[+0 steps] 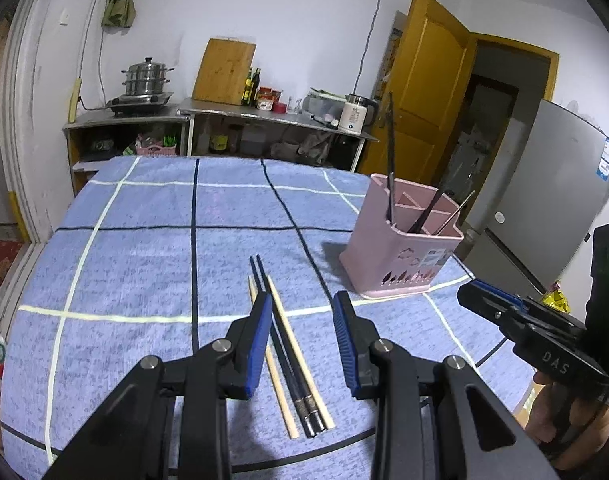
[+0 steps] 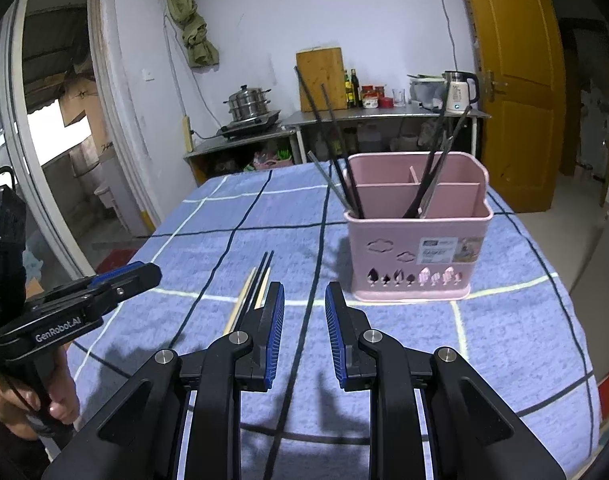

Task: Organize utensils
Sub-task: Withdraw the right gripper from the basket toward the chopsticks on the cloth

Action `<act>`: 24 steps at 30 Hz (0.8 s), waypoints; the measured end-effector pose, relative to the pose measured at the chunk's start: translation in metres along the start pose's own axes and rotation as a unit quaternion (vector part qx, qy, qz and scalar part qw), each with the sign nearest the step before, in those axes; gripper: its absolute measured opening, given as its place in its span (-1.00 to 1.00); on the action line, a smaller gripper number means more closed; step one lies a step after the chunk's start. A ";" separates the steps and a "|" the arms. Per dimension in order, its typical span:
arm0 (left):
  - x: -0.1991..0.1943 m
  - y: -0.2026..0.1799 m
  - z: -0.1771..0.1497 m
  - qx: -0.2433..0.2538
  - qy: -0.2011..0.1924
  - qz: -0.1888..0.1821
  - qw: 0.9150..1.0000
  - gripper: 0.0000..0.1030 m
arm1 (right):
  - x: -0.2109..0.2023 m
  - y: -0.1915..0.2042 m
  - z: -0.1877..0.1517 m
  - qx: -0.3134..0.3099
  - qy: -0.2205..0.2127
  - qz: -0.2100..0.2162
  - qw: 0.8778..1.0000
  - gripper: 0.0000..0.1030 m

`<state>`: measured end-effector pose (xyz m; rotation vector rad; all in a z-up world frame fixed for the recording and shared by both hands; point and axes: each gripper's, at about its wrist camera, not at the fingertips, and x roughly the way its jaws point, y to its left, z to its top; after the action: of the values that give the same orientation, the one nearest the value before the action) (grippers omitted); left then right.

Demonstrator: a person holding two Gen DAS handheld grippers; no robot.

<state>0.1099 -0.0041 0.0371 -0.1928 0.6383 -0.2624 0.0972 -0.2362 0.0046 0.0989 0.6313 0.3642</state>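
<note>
We look along two handheld grippers held over a table covered with a blue cloth [image 1: 144, 248] crossed by white and dark lines.

Our left gripper [image 1: 302, 340] hovers low above the cloth with its blue-padded fingers spread apart and nothing between them. Directly under it lie four loose chopsticks side by side, pointing away from us: two pale wooden chopsticks [image 1: 294, 354] on the outside and two black chopsticks [image 1: 282, 346] between them, touching along their length. The left finger pad [image 1: 260, 344] overlaps the leftmost wooden stick in this view; we cannot tell whether it touches it.

Our right gripper [image 2: 304, 334] also has its fingers spread and holds nothing. It hangs above bare cloth, to the right of the loose chopsticks and nearer to us than the pink utensil holder [image 2: 418, 256]. In the right wrist view the chopsticks' far tips show just left of its left finger.

The holder stands upright on the right side of the table, well apart from the loose chopsticks. It is divided into compartments. Several dark and metallic utensils [image 2: 332, 148] already lean in it, some against its left end and some near the middle.

Behind the table, a steel counter [image 1: 264, 114] carries a steamer pot [image 1: 146, 78], a wooden cutting board [image 1: 224, 72] and a kettle [image 1: 356, 114].
</note>
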 end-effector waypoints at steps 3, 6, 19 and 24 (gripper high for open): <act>0.009 0.006 -0.005 -0.005 0.012 0.006 1.000 -0.35 | 0.007 0.004 -0.004 -0.006 0.009 0.005 1.000 -0.57; 0.022 0.013 -0.010 -0.010 0.026 0.012 1.000 -0.35 | 0.015 0.006 -0.007 -0.006 0.019 0.009 1.000 -0.57; 0.099 0.031 -0.021 -0.013 0.093 0.031 0.995 -0.36 | 0.063 0.013 -0.019 -0.010 0.068 0.022 0.997 -0.57; 0.119 0.036 -0.023 -0.017 0.111 0.042 0.993 -0.40 | 0.078 0.012 -0.022 -0.010 0.082 0.026 0.996 -0.57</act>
<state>0.1946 -0.0077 -0.0573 -0.1702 0.8708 -0.1933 0.1388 -0.1970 -0.0544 0.0658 0.7873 0.4311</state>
